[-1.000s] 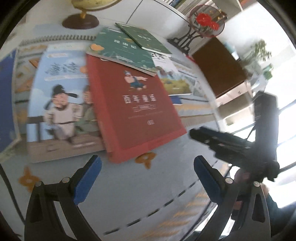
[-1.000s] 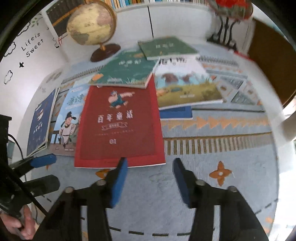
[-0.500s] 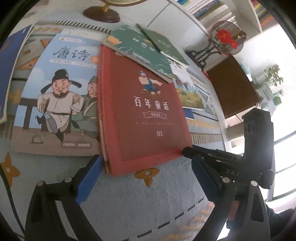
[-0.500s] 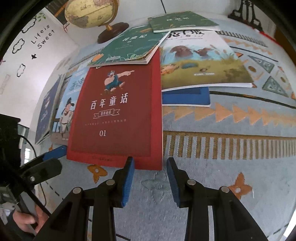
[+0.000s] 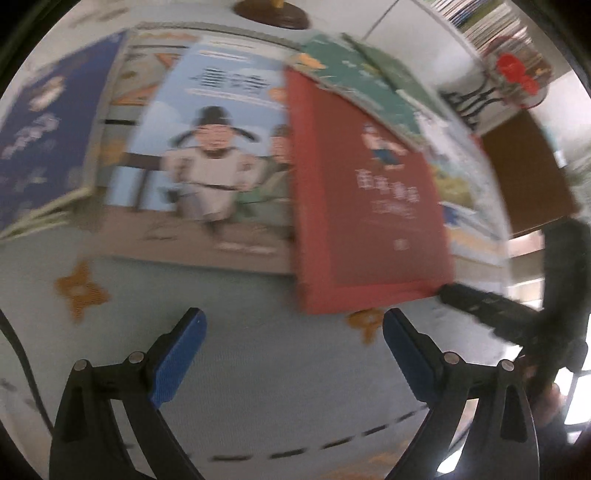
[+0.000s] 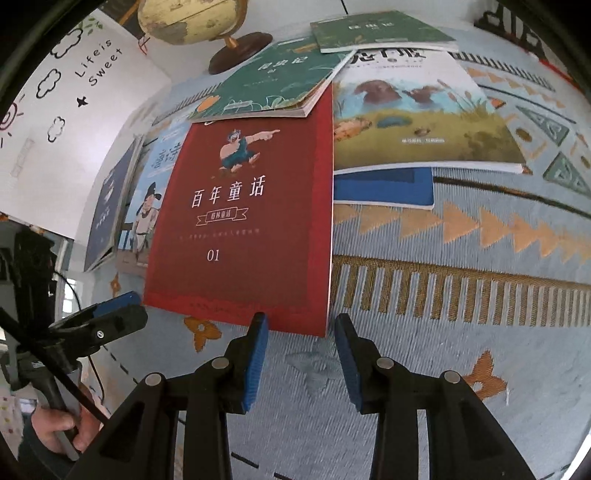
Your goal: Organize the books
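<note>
My right gripper (image 6: 300, 334) hung with its blue pads apart, nothing between them, just short of the near edge of the red book (image 6: 251, 221). That book lay flat on the patterned rug (image 6: 461, 295), a green book (image 6: 273, 85) overlapping its far edge. My left gripper (image 6: 107, 317) sat near its left corner.

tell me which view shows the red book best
The right wrist view: the red book is sharp there, title readable, whole cover visible except its top under a green book. The left wrist view shows it blurred.

A home reading room: patterned rug (image 6: 461, 369), globe (image 6: 192, 18), bookshelf (image 5: 480, 18) and picture books (image 6: 417, 110) spread about.
</note>
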### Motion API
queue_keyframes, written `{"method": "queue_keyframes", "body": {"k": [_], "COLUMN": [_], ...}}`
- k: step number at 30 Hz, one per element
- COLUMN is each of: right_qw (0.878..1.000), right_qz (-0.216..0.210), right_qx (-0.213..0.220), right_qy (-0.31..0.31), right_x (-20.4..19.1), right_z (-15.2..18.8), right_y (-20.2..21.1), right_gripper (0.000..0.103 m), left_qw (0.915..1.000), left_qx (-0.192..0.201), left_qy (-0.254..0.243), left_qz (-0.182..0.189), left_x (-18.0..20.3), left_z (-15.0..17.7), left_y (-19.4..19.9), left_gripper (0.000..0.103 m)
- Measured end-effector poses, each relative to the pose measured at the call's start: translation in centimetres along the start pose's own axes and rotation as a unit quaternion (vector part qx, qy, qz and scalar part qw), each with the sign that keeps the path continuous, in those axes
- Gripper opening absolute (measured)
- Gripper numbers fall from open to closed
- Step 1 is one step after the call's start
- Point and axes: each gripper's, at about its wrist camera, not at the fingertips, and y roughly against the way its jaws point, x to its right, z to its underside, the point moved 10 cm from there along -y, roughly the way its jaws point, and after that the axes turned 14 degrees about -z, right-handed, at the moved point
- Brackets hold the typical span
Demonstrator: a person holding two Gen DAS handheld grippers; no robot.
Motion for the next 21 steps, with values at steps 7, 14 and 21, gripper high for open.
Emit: {"method": "queue_keyframes", "body": {"k": [7,14,21], "right_qw": [1.0,0.999,0.995], "right_qz": [0.007,-0.034,-0.084], "right_qx": [0.014,0.026,0.052], "right_qy": [0.011,-0.011,-0.034], "right_x": [-0.7,-1.3,-2.5], "right_z": [-0.4,-0.9,-1.8], "right_y": [0.2,1.3,3.3], "right_gripper": [0.037,0.034,0.035], "left_qw": [0.9979,0.9958,0.995], "left_qx": [0.022,0.016,0.015], "left_qy": [-0.045,-0.088,-0.09], "left_qz": [-0.042,0.015,0.04], "left_x": [1.0,3.4,4.1], "left_z": [0.1,0.1,-0.4], "left_y": [0.1,-0.3,0.5], "left_gripper": [0.084,0.045,0.044]}}
